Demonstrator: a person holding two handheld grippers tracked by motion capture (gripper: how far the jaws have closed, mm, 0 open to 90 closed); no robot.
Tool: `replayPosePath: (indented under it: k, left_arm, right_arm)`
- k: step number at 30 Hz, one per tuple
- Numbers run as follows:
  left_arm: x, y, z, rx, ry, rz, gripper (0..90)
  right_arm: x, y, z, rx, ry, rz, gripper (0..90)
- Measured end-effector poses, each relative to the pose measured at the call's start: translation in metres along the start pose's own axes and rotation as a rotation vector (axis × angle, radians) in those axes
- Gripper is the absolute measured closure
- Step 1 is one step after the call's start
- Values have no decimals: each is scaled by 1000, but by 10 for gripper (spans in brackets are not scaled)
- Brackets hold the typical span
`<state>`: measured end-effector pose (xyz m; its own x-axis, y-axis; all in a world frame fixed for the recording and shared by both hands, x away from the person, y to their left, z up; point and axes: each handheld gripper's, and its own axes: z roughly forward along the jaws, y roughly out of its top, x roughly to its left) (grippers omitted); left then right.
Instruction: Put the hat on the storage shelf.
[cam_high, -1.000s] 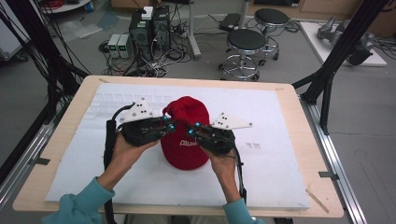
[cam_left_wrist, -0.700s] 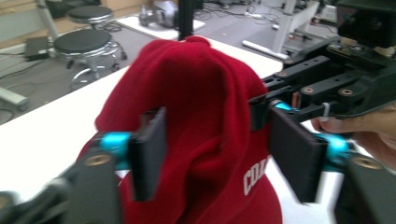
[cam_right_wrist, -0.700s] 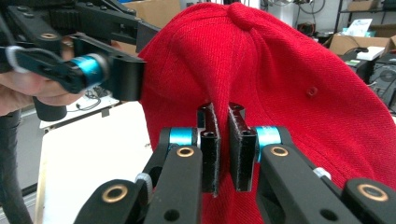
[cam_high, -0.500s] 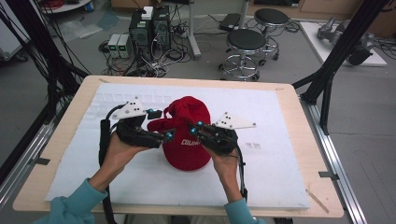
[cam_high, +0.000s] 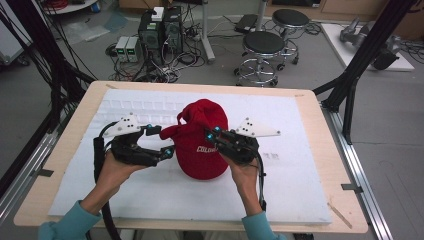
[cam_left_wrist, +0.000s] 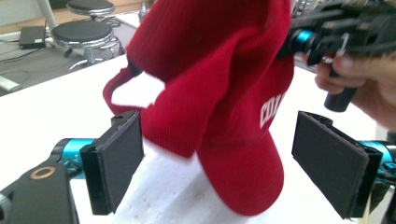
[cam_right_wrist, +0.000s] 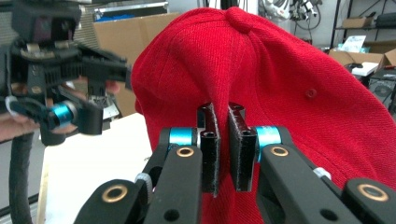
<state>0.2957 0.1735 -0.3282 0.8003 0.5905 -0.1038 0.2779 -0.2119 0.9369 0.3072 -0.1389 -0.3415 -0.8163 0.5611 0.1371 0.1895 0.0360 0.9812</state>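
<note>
While the right gripper holds on: the red cap sits near the middle of the white mat on the table, partly lifted off it.

Cap: it is red cloth with white letters on the front. Its brim points toward the person. The back strap makes a loop at the rear.

Right gripper: its jaws are pressed close together and pinch a fold of the cap's cloth. In the right gripper view the two black pads bite the red cloth between them.

Left gripper: its jaws have just been opening and now stand spread wide. In the left gripper view a floppy edge of the cap hangs between the two pads, but they do not press on it. The near pad is just beside the cloth.

How the cap will feel: it looks light and soft. The top part bends and folds easily, so it may sag or slip if only a little cloth is pinched. The brim looks stiffer.

Where to grab: I think the best spot is the edge near the strap, or the stiff brim. A deep bite of cloth should hold better than a thin one.

What could go wrong: a pull that is too hard could tug the cap out of the right jaws.
</note>
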Motion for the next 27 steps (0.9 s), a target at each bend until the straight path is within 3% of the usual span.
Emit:
replayPosePath:
  k: [10, 15, 18, 21, 27]
  left_arm:
    - [5, -26, -1, 21, 4, -19, 164]
    - [6, -34, 5, 32, -39, -23, 160]
    - [5, -37, 7, 16, -73, -35, 160]
    - [4, -40, 11, 32, -103, -56, 163]
    - [2, -43, 19, 39, -159, -78, 193]
  right_arm:
    - [-1, 4, -4, -34, 11, 5, 847]
    - [-1, 7, -6, -56, 39, 19, 847]
    - [-1, 9, -7, -68, 48, 12, 846]
    - [0, 11, -8, -86, 63, 20, 846]
    - [-1, 12, -8, -120, 119, 47, 846]
